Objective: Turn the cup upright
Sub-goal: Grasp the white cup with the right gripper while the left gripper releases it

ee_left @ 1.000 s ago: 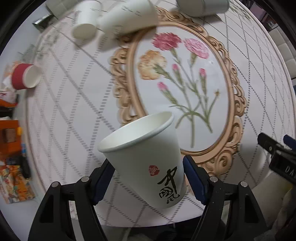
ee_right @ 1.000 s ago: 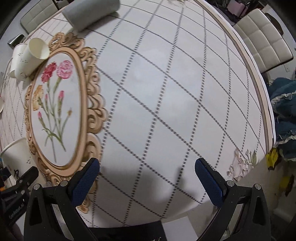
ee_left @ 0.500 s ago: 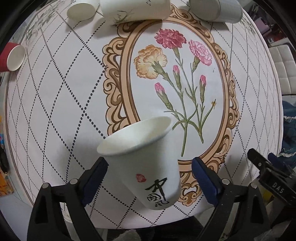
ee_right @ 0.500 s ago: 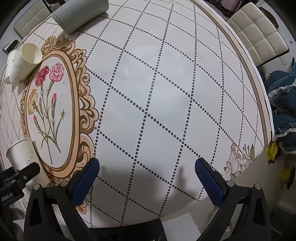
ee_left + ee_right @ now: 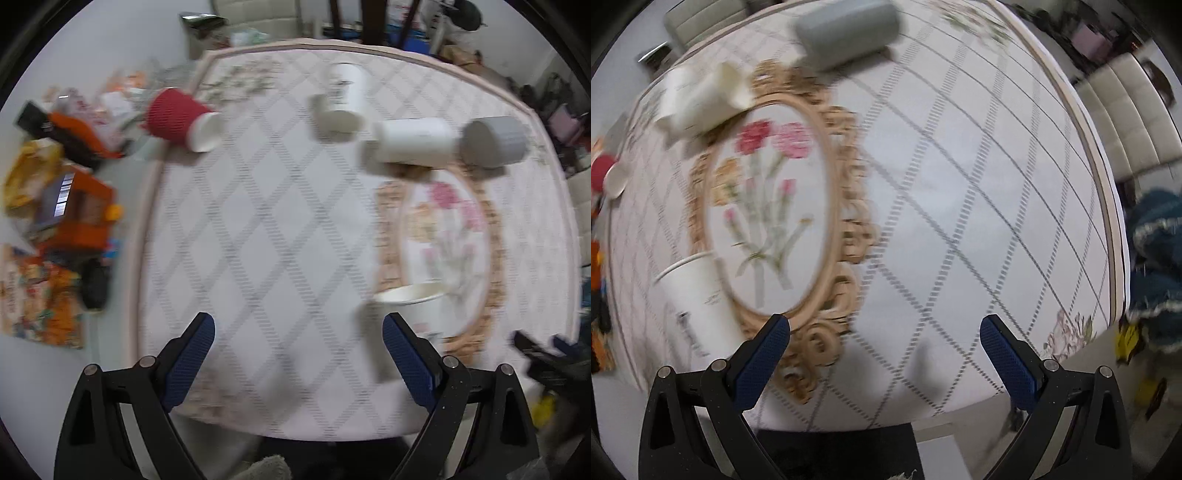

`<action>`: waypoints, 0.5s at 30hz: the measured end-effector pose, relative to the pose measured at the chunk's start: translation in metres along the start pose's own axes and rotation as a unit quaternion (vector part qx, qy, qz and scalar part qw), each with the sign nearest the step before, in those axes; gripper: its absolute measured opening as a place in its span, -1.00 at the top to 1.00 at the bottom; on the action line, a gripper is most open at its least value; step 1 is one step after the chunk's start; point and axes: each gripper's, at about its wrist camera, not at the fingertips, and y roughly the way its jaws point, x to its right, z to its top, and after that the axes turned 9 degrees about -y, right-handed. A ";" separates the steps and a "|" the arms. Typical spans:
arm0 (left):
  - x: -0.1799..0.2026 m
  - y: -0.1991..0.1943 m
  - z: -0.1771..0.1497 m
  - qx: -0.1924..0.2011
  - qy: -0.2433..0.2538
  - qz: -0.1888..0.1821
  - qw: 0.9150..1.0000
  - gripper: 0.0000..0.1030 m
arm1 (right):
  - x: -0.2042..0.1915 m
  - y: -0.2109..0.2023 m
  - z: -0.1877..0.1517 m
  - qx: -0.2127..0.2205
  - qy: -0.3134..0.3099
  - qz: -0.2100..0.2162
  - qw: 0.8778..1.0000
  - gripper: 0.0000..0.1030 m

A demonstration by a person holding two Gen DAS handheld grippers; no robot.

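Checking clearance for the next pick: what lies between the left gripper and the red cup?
Only bare patterned tablecloth between the left gripper and the red cup, per the left wrist view.

A white round tablecloth (image 5: 960,184) is crossed by grey dotted diamond lines, pink and orange flowers are framed by a gold scrolled oval (image 5: 846,206), and a red ribbed paper cup (image 5: 177,116), a grey ribbed cup (image 5: 498,142) and a white paper cup with black markings (image 5: 698,306) are seen.

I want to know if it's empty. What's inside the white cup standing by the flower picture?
The white cup stands upright with its mouth open. Only the pale inner wall near the rim shows, with nothing poking out. The bottom is hidden by its own wall, and the picture is blurry.
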 end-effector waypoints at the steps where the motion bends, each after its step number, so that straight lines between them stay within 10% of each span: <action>1: -0.012 0.002 -0.007 0.000 -0.001 0.010 1.000 -0.81 | -0.013 -0.007 0.003 0.003 -0.019 0.001 1.000 -1.00; 15: -0.054 0.068 -0.053 -0.050 -0.041 0.049 0.997 -0.80 | -0.145 0.001 0.008 -0.008 -0.159 0.003 0.987 -0.87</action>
